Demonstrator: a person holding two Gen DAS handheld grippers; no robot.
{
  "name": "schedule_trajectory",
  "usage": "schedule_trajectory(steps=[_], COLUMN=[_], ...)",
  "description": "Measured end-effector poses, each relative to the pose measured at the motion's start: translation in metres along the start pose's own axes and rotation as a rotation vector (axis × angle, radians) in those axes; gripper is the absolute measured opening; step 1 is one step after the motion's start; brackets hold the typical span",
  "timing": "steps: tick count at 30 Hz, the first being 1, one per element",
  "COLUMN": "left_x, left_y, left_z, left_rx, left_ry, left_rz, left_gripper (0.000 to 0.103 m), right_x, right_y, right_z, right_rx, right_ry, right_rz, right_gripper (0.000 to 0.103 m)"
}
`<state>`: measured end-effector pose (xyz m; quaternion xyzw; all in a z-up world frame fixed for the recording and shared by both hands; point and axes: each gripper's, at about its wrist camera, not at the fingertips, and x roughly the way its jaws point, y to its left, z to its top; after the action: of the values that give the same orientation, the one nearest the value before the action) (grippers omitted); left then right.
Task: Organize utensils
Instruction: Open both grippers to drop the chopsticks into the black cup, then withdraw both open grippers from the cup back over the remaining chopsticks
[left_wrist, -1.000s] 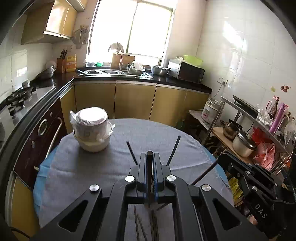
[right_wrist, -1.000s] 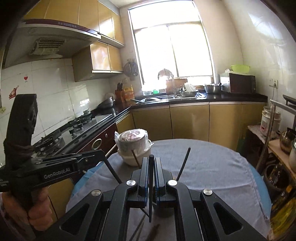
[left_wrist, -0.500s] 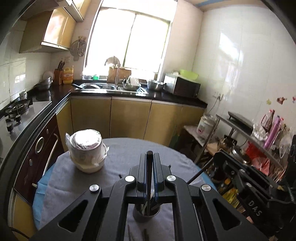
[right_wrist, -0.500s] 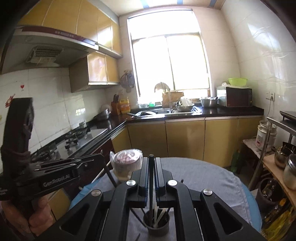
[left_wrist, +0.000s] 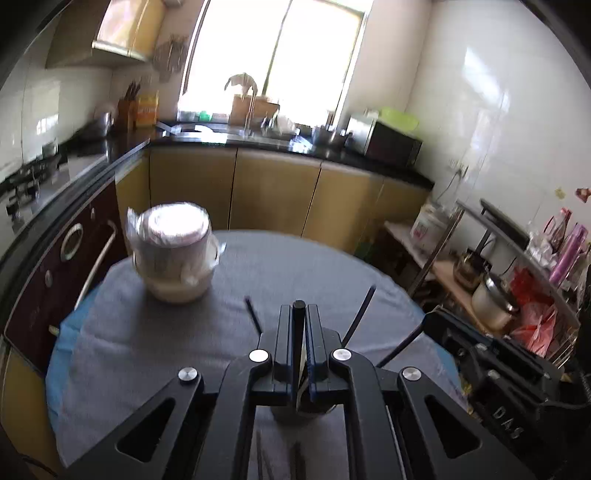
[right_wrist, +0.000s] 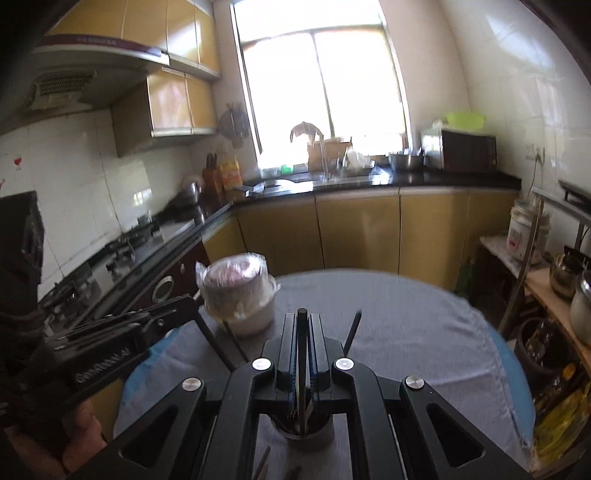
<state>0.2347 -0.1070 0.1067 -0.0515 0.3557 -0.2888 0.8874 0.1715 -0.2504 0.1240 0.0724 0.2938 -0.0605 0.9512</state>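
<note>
My left gripper (left_wrist: 297, 314) is shut on a dark chopstick (left_wrist: 297, 332) held upright between its jaws, above a grey utensil cup (left_wrist: 295, 415) on the round table. My right gripper (right_wrist: 302, 321) is shut on another dark chopstick (right_wrist: 302, 354), over the same cup in its view (right_wrist: 308, 430). Several dark chopsticks (left_wrist: 356, 319) lean out of the cup. Loose utensils (left_wrist: 260, 458) lie on the cloth near the front edge. The left gripper also shows in the right wrist view (right_wrist: 195, 306), the right one in the left wrist view (left_wrist: 428, 321).
A grey cloth (left_wrist: 155, 343) covers the round table. A stack of bowls wrapped in plastic (left_wrist: 173, 247) stands at its back left. Kitchen counters (left_wrist: 280, 144), a stove (right_wrist: 122, 243) and a shelf rack with pots (left_wrist: 491, 295) surround the table.
Both grippers rose with their chopsticks half a second ago and have now come back down closer to the cup. The view is slightly blurred from motion.
</note>
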Motion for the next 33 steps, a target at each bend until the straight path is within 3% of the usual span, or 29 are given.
schedule_trajectory(steps=[4, 7, 8, 12, 13, 15, 23, 33], left_x=[-0.004, -0.018, -0.025, -0.043, -0.045, -0.049, -0.064, -0.089], left_y=[0.009, 0.014, 0.015, 0.019, 0.02, 0.022, 0.031, 0.01], left_z=[-0.016, -0.03, -0.038, -0.073, -0.082, -0.104, -0.196, -0.242], left_rx=[-0.001, 0.014, 0.027, 0.076, 0.08, 0.081, 0.024, 0.105], left_ry=[0.029, 0.009, -0.002, -0.006, 0.003, 0.025, 0.159, 0.195], left_rz=[-0.005, 0.008, 0.022, 0.091, 0.105, 0.13, 0.203, 0.264], left_gripper=[0.009, 0.029, 0.037, 0.043, 0.048, 0.054, 0.057, 0.064], right_x=[0.005, -0.003, -0.007, -0.028, -0.033, -0.04, -0.061, -0.078], right_y=[-0.012, -0.024, -0.028, -0.047, -0.052, -0.058, -0.077, -0.071], right_z=[-0.012, -0.024, -0.029, -0.06, -0.071, -0.09, -0.175, -0.23], right_rx=[0.059, 0.097, 0.111, 0.168, 0.181, 0.2, 0.239, 0.196], right_ry=[0.062, 0.048, 0.043, 0.018, 0.016, 0.028, 0.148, 0.245], right_rz=[0.033, 0.039, 0.043, 0.043, 0.039, 0.038, 0.024, 0.023], right_gripper=[0.01, 0.018, 0.023, 0.048, 0.05, 0.05, 0.05, 0.05])
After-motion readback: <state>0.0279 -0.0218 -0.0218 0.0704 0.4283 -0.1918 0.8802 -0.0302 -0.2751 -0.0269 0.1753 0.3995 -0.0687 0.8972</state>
